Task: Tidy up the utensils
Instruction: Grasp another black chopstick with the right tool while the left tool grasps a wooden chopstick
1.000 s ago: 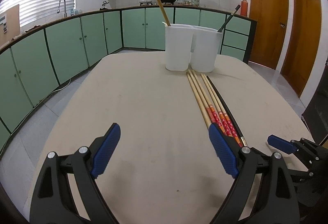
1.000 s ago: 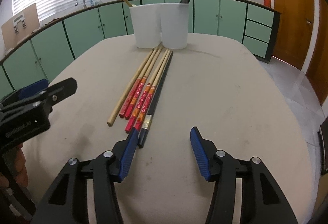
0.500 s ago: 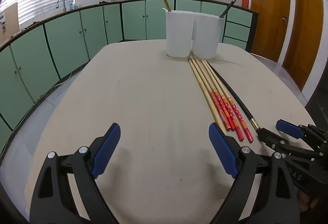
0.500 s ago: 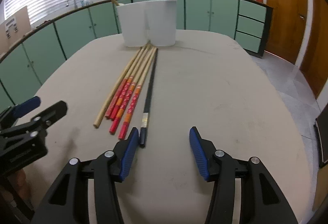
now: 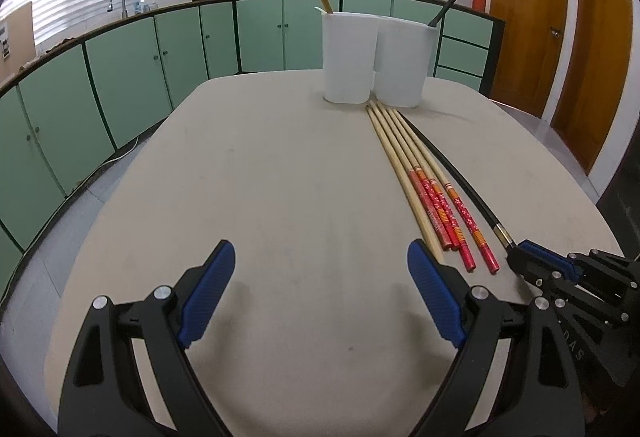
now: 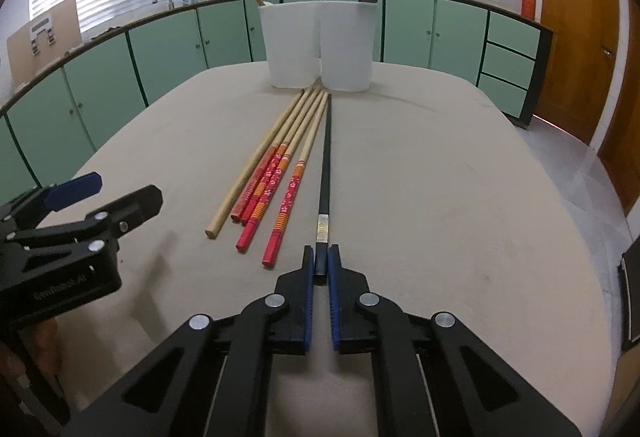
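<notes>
R hand-held gripper [image 6: 321, 264] clamps black chopstick [image 6: 325, 161] | L hand-held gripper [image 5: 320, 269] wide apart, nothing held

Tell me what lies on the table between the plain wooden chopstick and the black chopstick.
Four red-handled chopsticks lie side by side between the plain wooden chopstick and the black chopstick, which the right gripper grips. The right wrist view shows it best.

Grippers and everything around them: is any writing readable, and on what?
"GenRobot.AI": faint, on the left gripper body.
"DAS": partial letters on the right gripper.
Cardboard sign on the counter: too blurred.
Silver band on the black chopstick: unreadable.
</notes>
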A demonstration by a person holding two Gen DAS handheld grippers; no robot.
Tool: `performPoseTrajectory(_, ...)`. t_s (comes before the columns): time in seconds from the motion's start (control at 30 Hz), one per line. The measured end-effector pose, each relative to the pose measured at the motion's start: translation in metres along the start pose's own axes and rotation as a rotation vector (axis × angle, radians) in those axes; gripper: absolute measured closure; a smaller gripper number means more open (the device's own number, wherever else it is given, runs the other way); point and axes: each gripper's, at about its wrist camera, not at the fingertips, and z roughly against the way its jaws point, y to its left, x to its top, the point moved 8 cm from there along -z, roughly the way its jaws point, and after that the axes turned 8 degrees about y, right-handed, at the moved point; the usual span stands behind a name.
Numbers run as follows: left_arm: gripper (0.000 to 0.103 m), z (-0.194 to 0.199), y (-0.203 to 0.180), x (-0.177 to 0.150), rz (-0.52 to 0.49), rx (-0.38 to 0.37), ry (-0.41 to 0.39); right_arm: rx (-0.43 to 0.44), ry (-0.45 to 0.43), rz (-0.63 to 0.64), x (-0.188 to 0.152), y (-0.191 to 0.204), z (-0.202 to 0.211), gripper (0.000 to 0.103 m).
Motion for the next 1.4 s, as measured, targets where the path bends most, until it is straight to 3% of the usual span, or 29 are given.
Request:
performPoseTrajectory(0.37,0.023,-0.01,-0.033,-0.002,-0.02,-0.053,0.048,-0.013,-0.021,-0.081,0.001,-0.038,0.012,0.097)
performPoseTrajectory(0.53,0.033,-0.024,-0.042,-0.008,-0.031,-0.051,0.107,0.002,-0.022,-0.091,0.0,-0.042,0.011,0.097)
performPoseTrajectory(0.77,0.042,-0.024,-0.044,-0.008,-0.029,-0.038,0.108,0.022,-0.022,-0.105,0.001,-0.044,0.008,0.097)
performPoseTrajectory(0.9,0.055,-0.023,-0.047,-0.006,-0.023,-0.043,0.105,0.029,-0.027,-0.113,0.001,-0.046,0.01,0.097)
performPoseTrajectory(0.97,0.07,-0.022,-0.049,-0.005,-0.02,-0.059,0.1,0.028,-0.029,-0.114,0.002,-0.047,0.011,0.097)
performPoseTrajectory(1.03,0.096,-0.022,-0.053,-0.005,-0.018,-0.1,0.102,0.026,-0.031,-0.114,0.003,-0.048,0.012,0.097)
performPoseTrajectory(1.23,0.097,-0.018,-0.051,-0.004,0.008,-0.129,0.091,0.008,-0.035,-0.097,0.006,-0.048,0.017,0.097)
performPoseTrajectory(1.4,0.097,-0.002,-0.048,0.005,-0.009,-0.11,0.043,0.0,-0.047,-0.091,0.011,-0.048,0.022,0.097)
